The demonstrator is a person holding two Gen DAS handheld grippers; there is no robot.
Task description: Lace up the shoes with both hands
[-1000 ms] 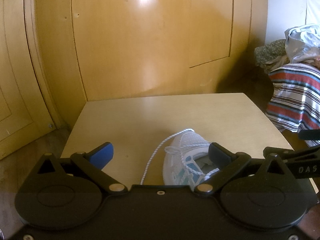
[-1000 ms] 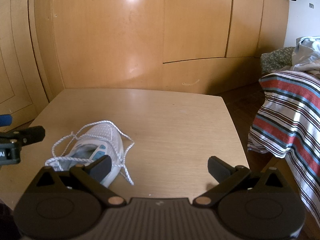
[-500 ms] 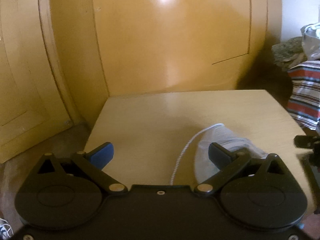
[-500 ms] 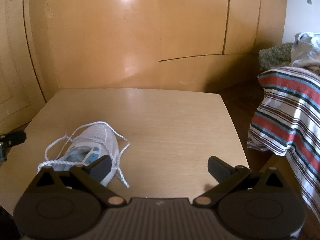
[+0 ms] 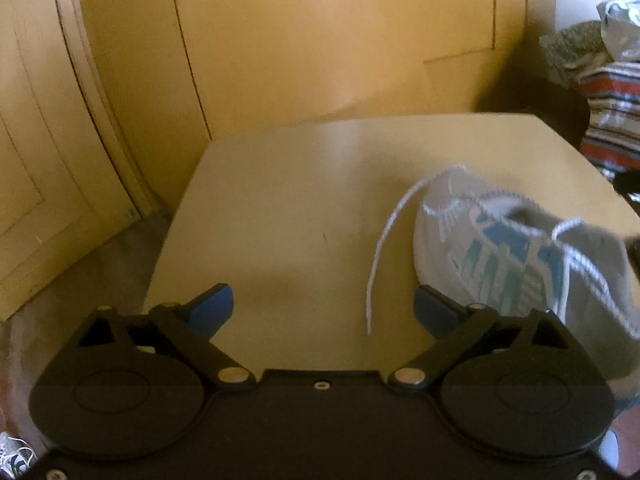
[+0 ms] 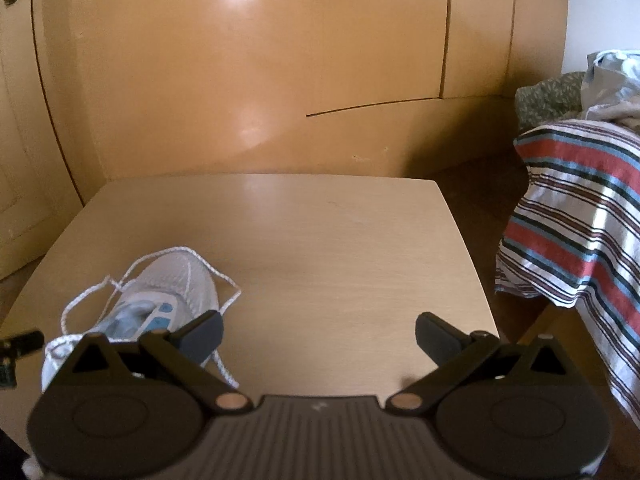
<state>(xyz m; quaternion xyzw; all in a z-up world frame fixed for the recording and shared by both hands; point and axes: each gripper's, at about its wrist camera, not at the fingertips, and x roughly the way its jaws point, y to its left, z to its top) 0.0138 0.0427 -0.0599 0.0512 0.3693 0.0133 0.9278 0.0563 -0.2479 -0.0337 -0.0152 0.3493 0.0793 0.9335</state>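
Only one white sneaker with light-blue accents lies on the pale wooden table, near its front left corner in the right wrist view, toe pointing toward the far edge. Its white lace is loose: one strand curls off the toe and trails across the bare tabletop, others loop around the shoe's sides. The left gripper hovers low over the table just beside the sneaker, its blue-tipped fingers spread wide and holding nothing; that view is blurred. The right gripper hangs over the table's front edge, fingers likewise parted and empty, its left finger overlapping the shoe in view. Behind the table stand glossy orange-brown wardrobe doors catching a bright reflection. To the right a striped blanket drapes over furniture, with crumpled cloth heaped above it.
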